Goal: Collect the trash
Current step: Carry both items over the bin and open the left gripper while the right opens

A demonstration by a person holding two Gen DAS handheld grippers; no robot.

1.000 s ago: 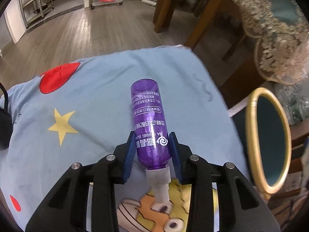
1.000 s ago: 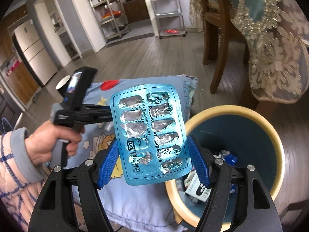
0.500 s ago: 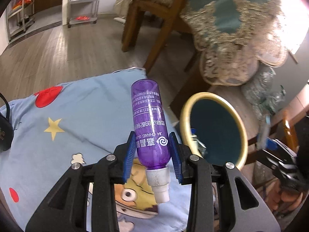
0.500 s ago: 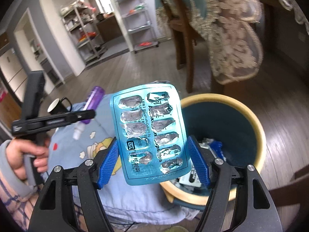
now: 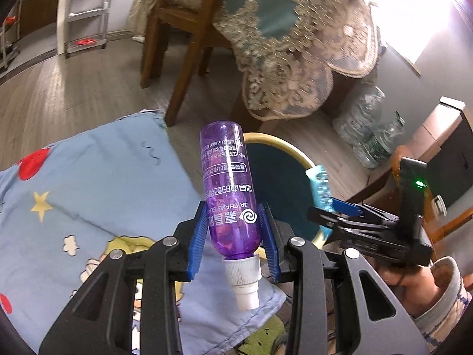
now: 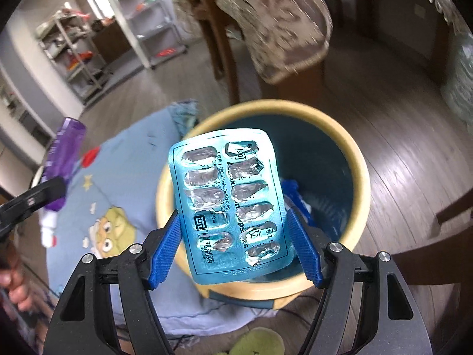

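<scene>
My left gripper (image 5: 233, 236) is shut on a purple plastic bottle (image 5: 227, 189), white nozzle pointing back toward the camera, held in the air over the blue cartoon cloth (image 5: 88, 195) near its right edge. The right gripper (image 6: 236, 236) is shut on an empty blue blister pack (image 6: 230, 204), hanging over the mouth of the yellow-rimmed trash bin (image 6: 348, 153). In the left wrist view the bin (image 5: 283, 148) sits just behind the bottle, and the right gripper (image 5: 325, 207) with the blister pack (image 5: 320, 186) is at its right rim. The purple bottle (image 6: 65, 153) shows at the left of the right wrist view.
Trash lies inside the bin (image 6: 298, 198). A wooden chair (image 5: 183, 35) and a lace-trimmed tablecloth (image 5: 295, 59) stand behind the bin. Clear plastic bottles (image 5: 369, 130) lie on the floor at right, by a dark cabinet (image 5: 443, 148). Metal shelves (image 6: 77, 56) stand far back.
The left gripper rose and swung right with the bottle, bringing the bin close behind it. The right gripper carried the blister pack from beside the bin to over its opening.
</scene>
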